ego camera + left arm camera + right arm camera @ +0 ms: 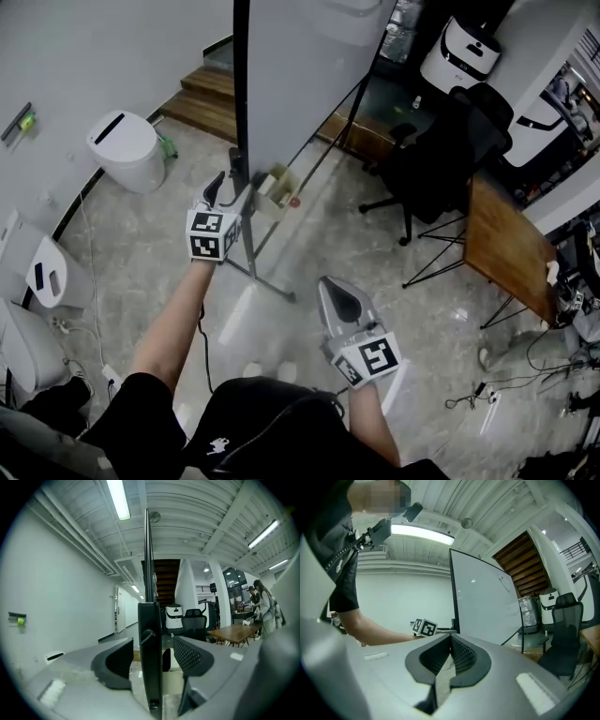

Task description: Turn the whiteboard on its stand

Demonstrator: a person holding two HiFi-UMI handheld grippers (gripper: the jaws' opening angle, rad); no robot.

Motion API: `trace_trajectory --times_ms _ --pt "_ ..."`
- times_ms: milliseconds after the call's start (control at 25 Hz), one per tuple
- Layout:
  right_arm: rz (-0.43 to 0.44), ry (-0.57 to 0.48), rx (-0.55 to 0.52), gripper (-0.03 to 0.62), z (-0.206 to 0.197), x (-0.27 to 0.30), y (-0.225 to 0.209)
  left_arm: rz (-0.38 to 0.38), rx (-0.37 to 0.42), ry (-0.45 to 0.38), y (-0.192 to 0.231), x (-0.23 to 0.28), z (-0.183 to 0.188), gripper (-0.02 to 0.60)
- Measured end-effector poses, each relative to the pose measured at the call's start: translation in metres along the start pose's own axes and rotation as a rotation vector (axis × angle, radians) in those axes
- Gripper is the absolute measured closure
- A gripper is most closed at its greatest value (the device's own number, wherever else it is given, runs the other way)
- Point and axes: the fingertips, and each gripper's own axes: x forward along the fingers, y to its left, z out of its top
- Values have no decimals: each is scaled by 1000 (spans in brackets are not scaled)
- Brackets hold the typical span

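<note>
- We see the left gripper [153, 648] with its jaws standing wide apart. The black edge frame [151, 620] of the whiteboard [300, 84] stands upright between them, with neither pad pressing on it.
- The right gripper [451, 641] has its jaws closed together, tips meeting and nothing between them. It hangs near the whiteboard's front face without touching it.
- Each gripper carries a cube with black-and-white square markers: the left cube [211, 234] sits beside the whiteboard's edge and the right cube [370, 358] well below it.
- The whiteboard stands upright on its stand [267, 280].
- A small pale tray [275, 185] sits at the whiteboard's foot; we cannot make out what is in it.
- A white lidded bin [127, 150] stands left of the whiteboard, and a black office chair [441, 159] stands to its right.
</note>
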Motion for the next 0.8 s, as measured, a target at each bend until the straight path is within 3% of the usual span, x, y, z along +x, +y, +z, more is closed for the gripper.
trace_trajectory --times_ms 400,800 --pt "-6 21 -52 585 1 70 9 0 -17 -3 8 34 4 295" --pt "4 11 -50 585 20 114 13 1 -48 -1 8 44 8 379"
